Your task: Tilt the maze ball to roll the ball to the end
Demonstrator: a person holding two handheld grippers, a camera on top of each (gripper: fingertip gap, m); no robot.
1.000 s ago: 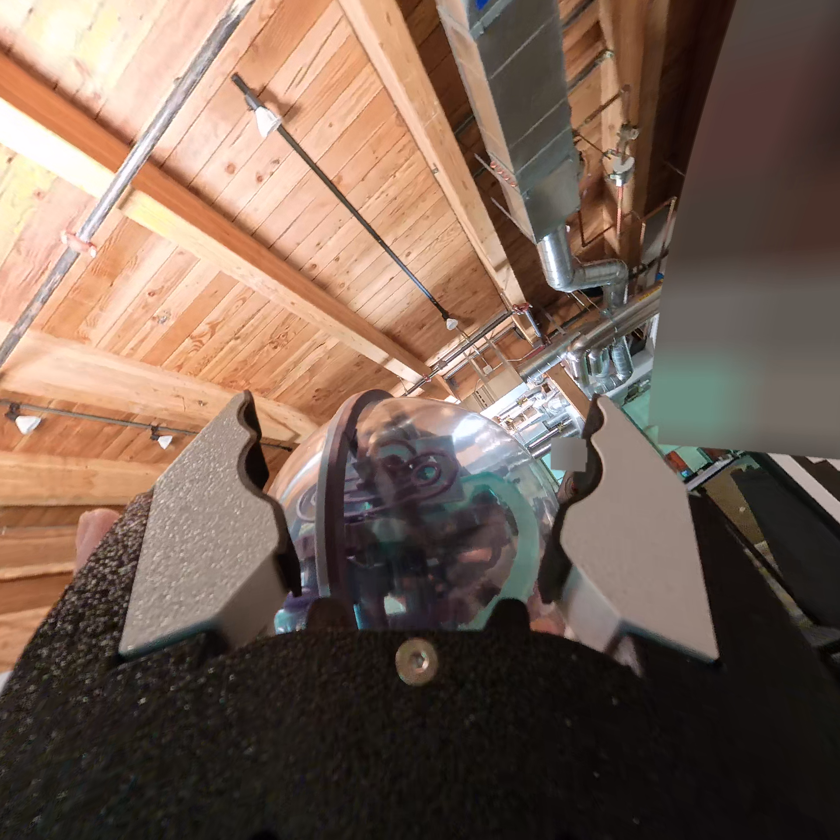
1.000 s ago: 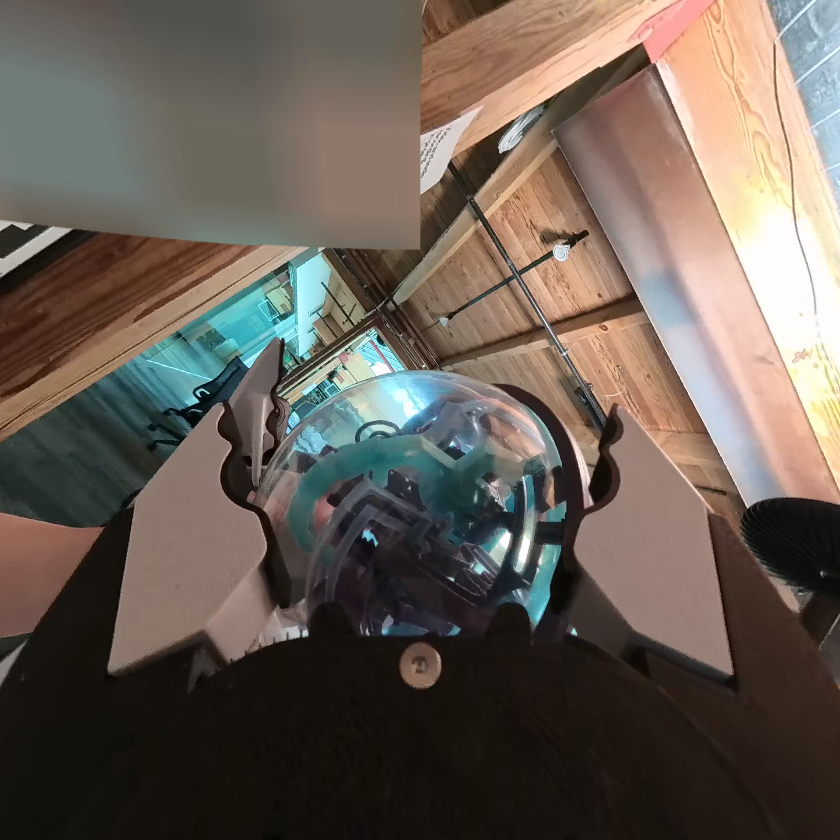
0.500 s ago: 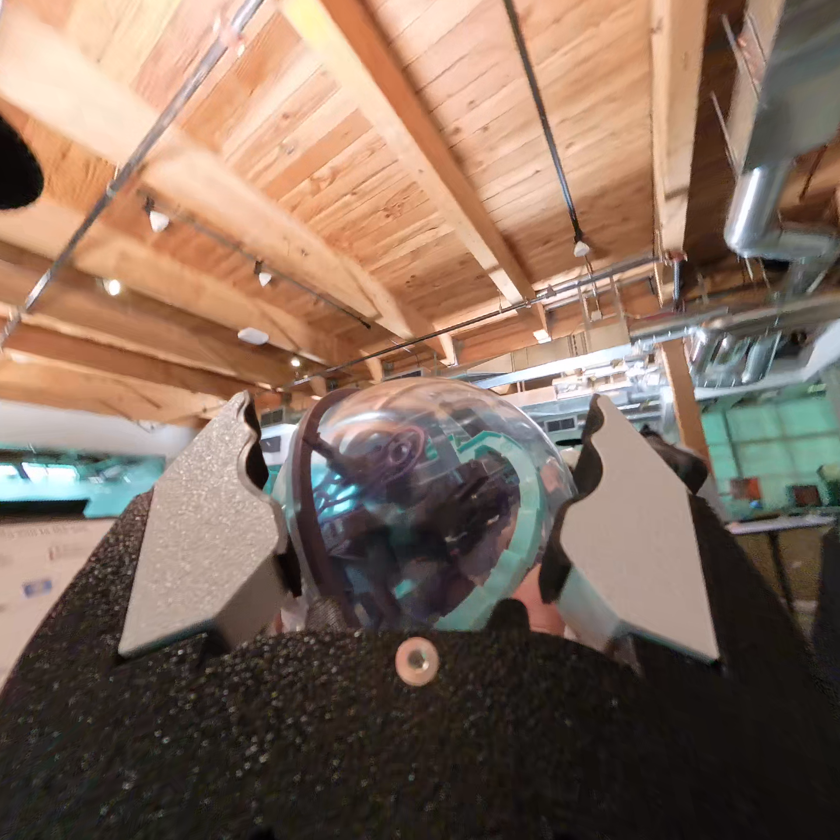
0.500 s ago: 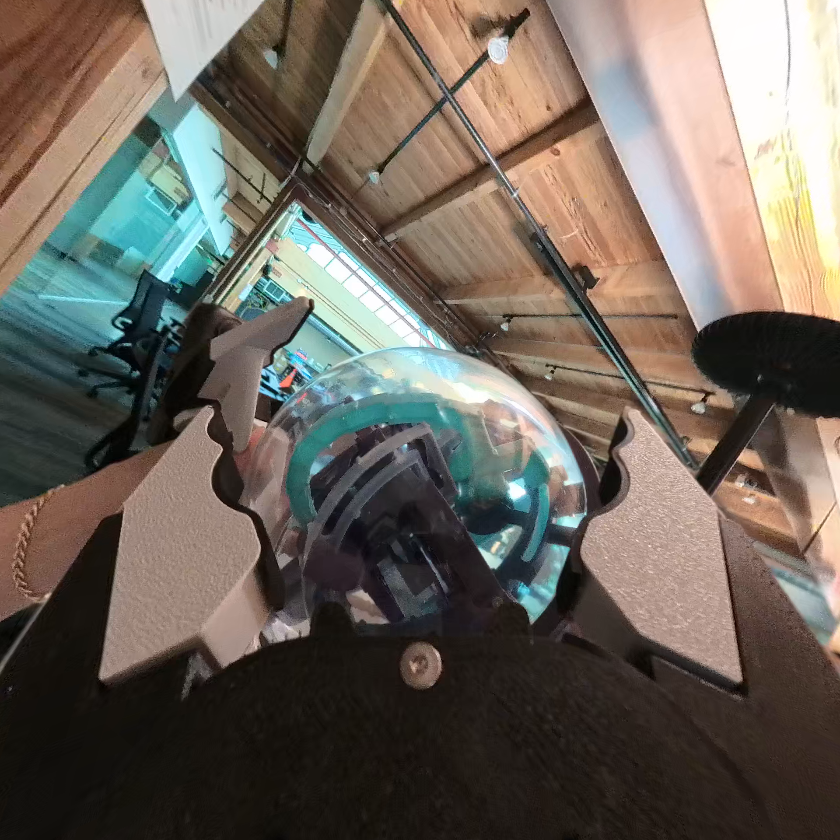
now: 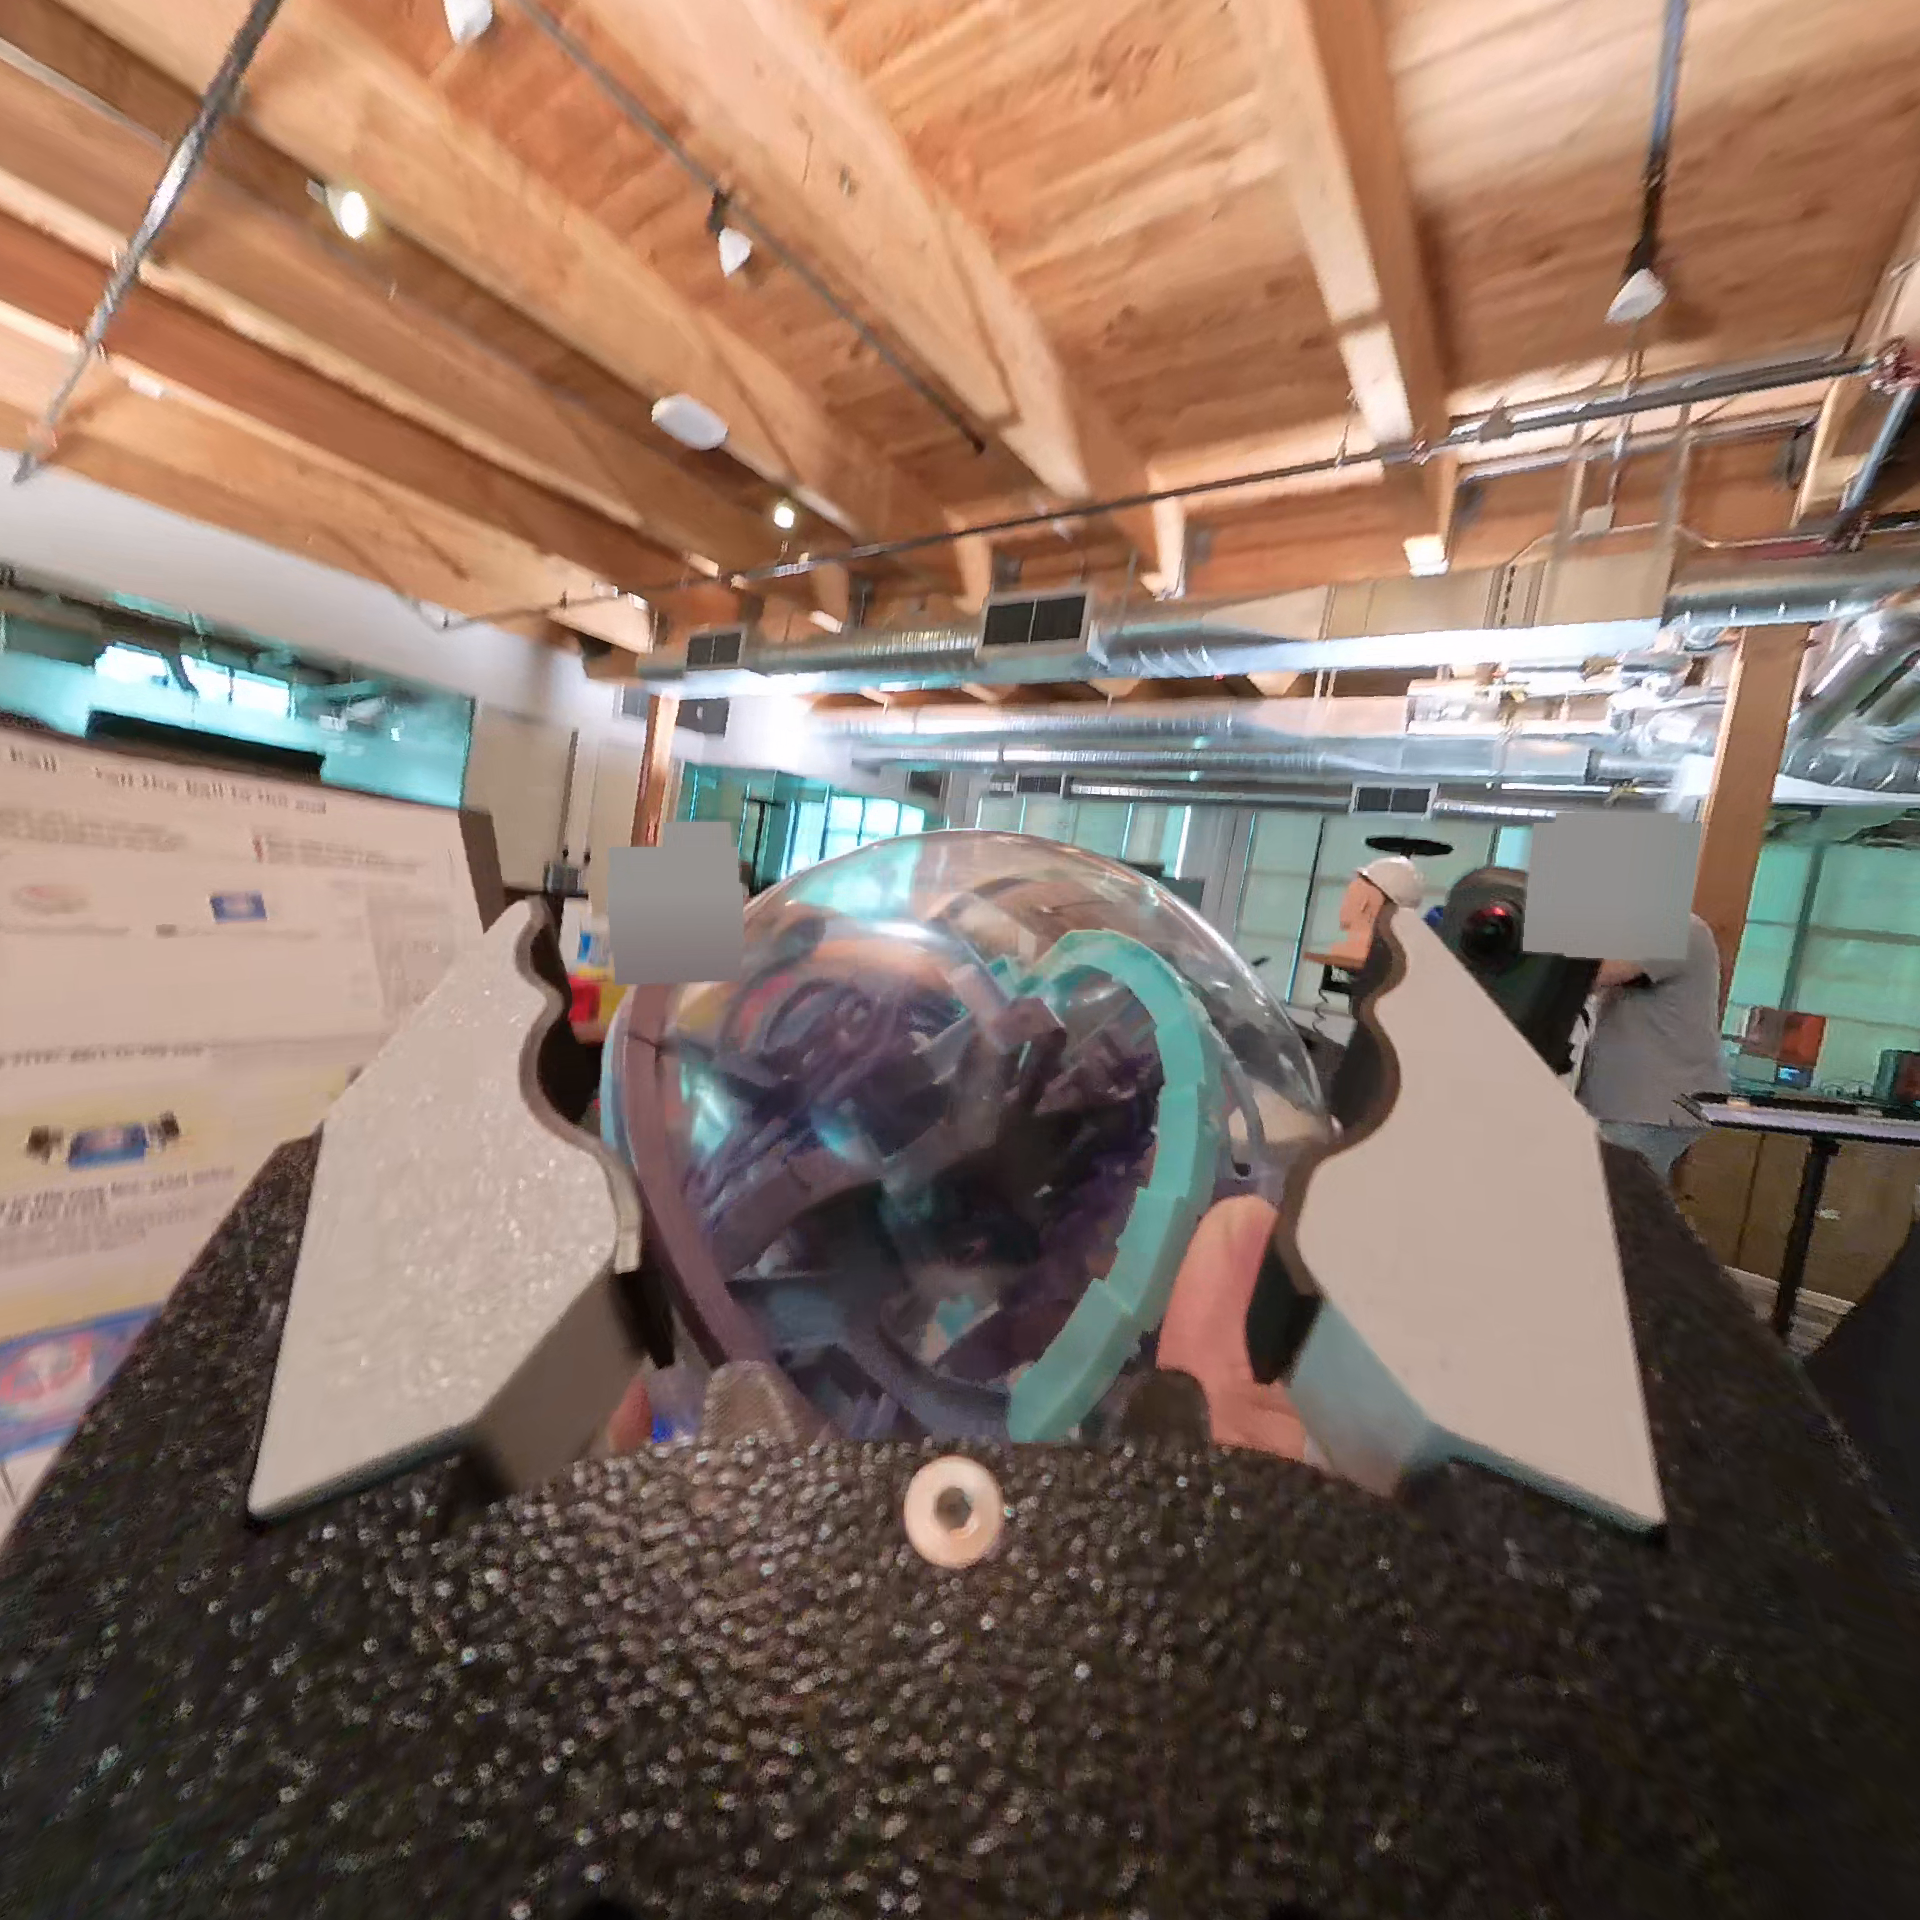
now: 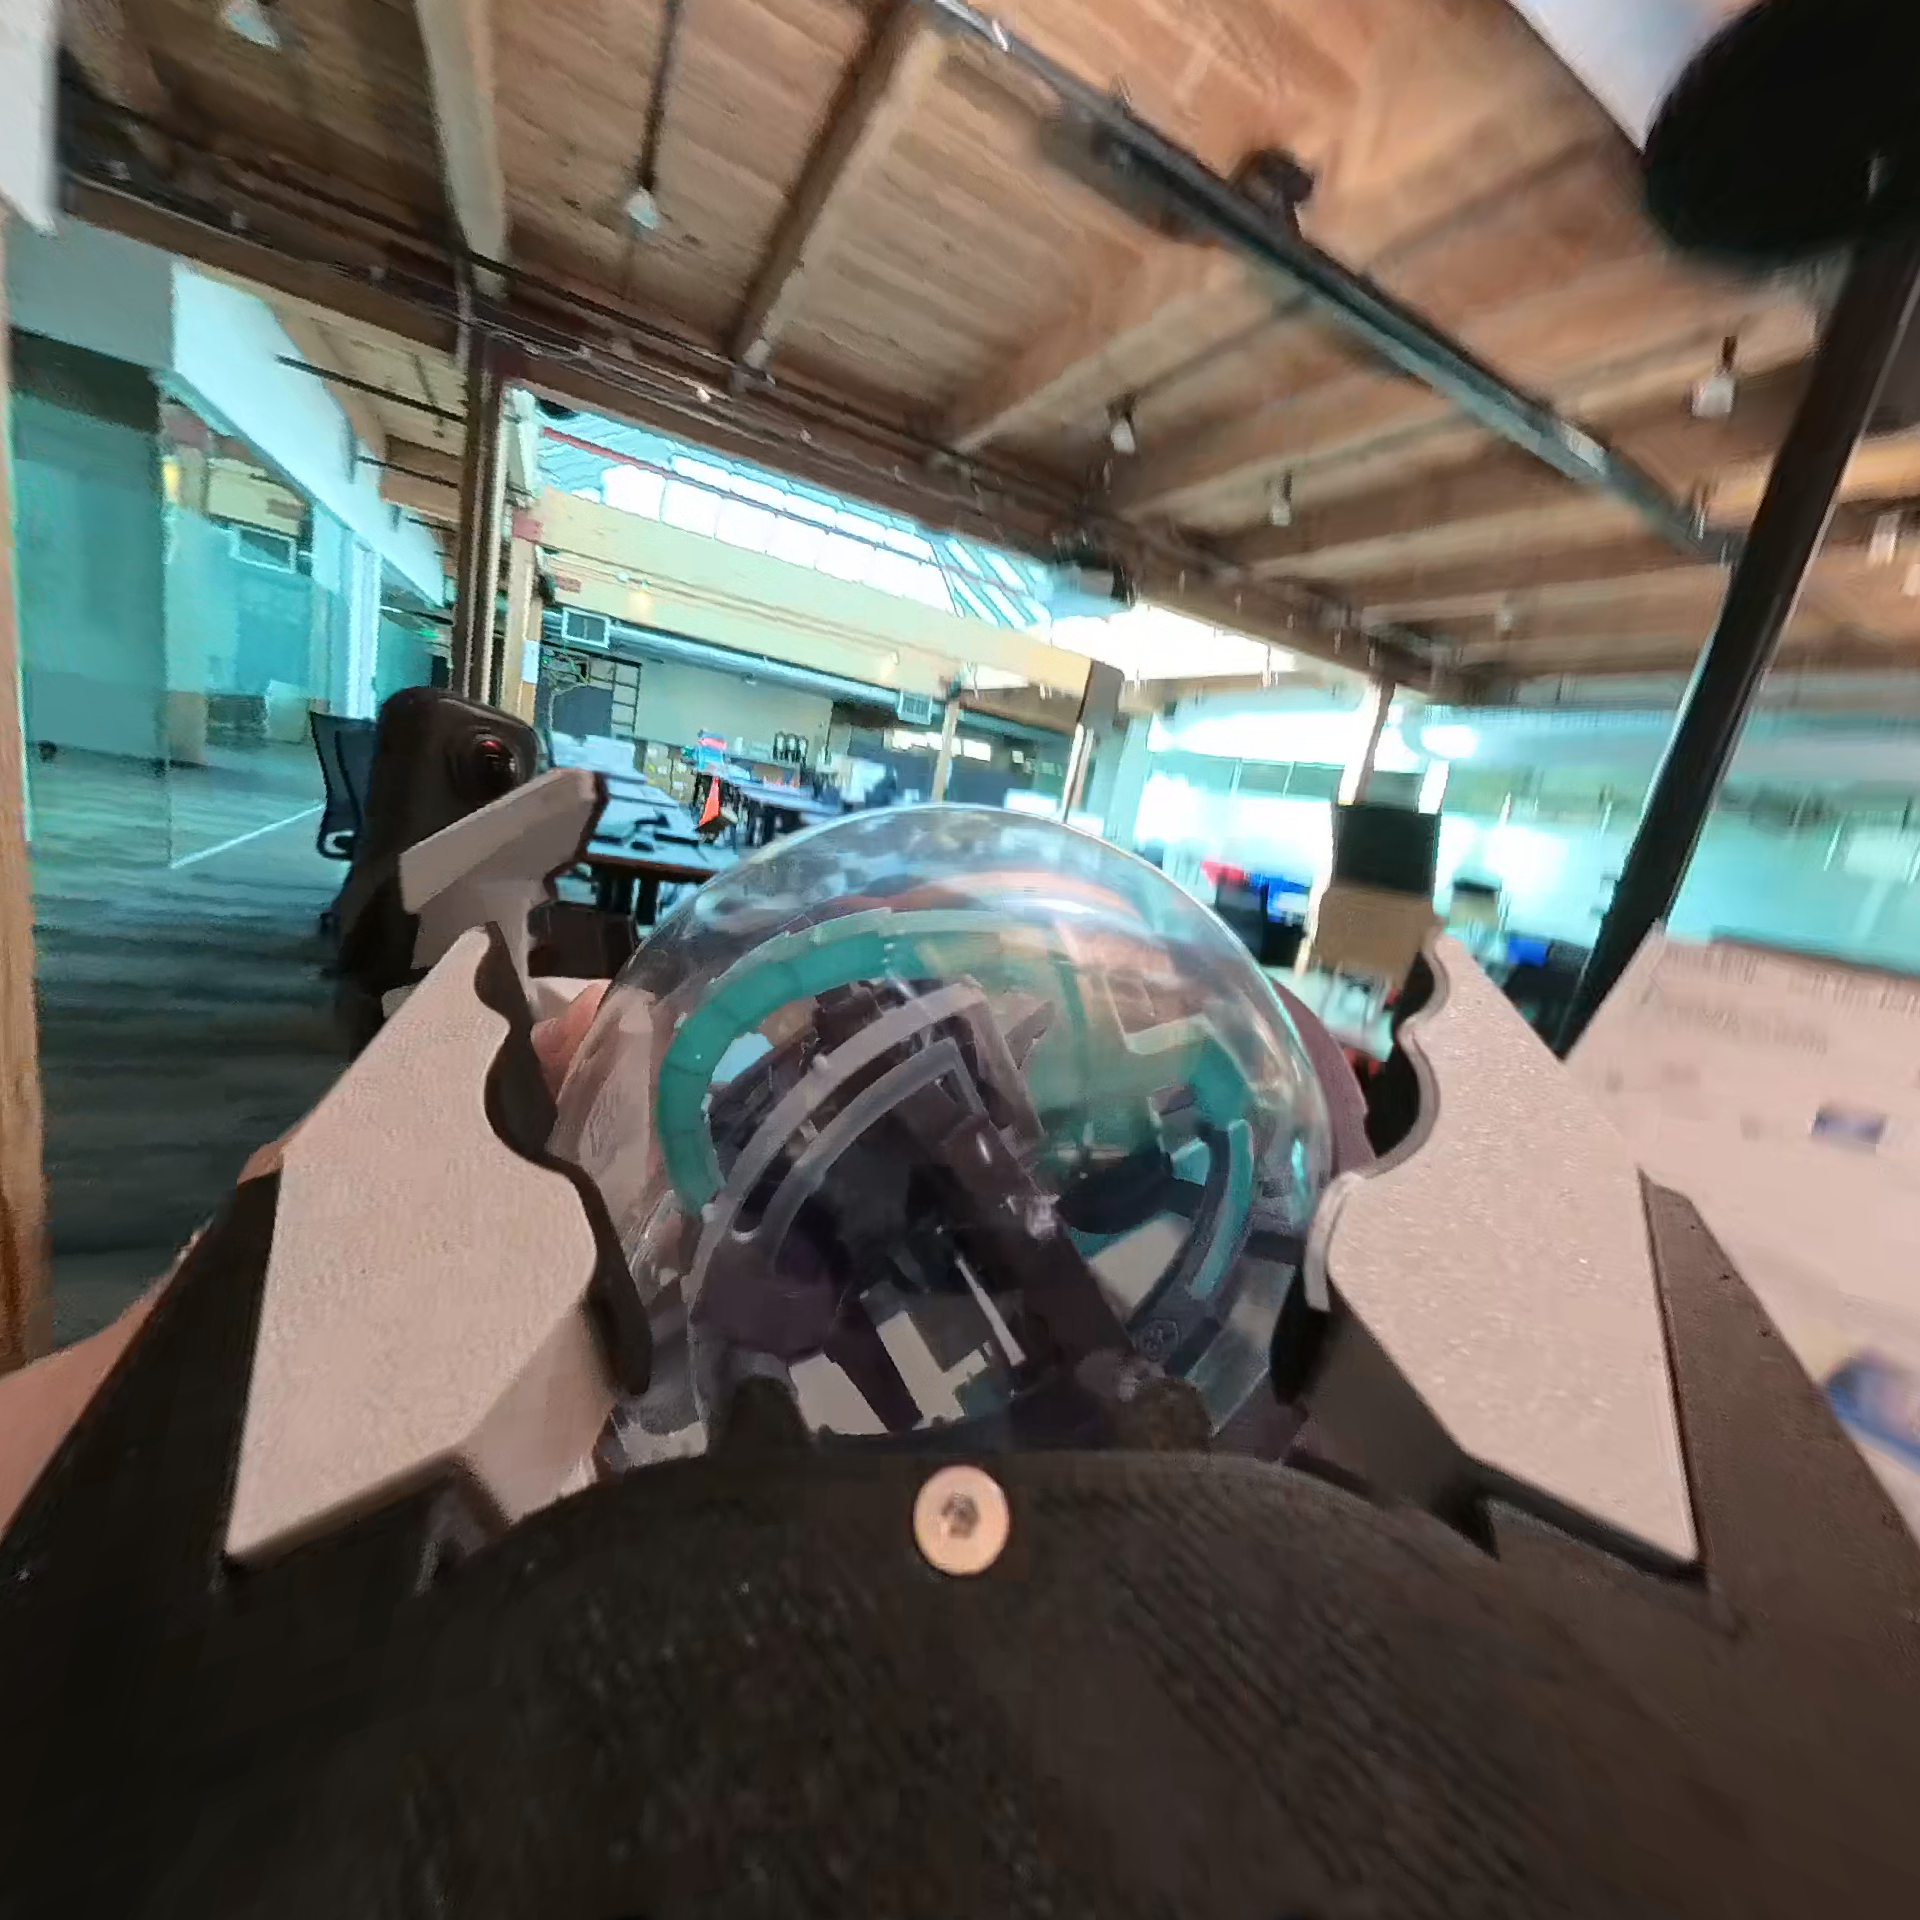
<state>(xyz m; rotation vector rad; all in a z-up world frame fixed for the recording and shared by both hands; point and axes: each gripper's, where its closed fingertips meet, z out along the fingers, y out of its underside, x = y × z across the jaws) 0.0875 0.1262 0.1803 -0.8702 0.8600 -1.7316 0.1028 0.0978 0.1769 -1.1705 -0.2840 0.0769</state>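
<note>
Both of my grippers are clamped on the same maze ball (image 5: 935,1122), each one spread wide with its grey fingers pressed against opposite flanks of the sphere. Closest to me on the left gripper (image 5: 961,1039), the ball sits deep between the fingers (image 5: 447,1195), low against the black body, and a person's fingertip (image 5: 1210,1309) shows through the gap at its lower right. On the right gripper (image 6: 961,1049) the ball (image 6: 956,1091) fills the space between the fingers (image 6: 1496,1226) the same way, and one finger of the left gripper (image 6: 499,852) pokes up just behind its left side.

It is a clear plastic globe with a dark band around its middle. Inside I see a teal curved track (image 6: 727,1029) arcing over a tangle of dark purple and grey ramps and ledges. I cannot make out the small rolling ball within, so I cannot tell where it lies along the track.

Farther off stand a white printed board (image 5: 187,935) at left, a person in a grey shirt (image 5: 1652,1029) at right, desks (image 6: 665,821), and a timber ceiling (image 5: 935,260) overhead.
</note>
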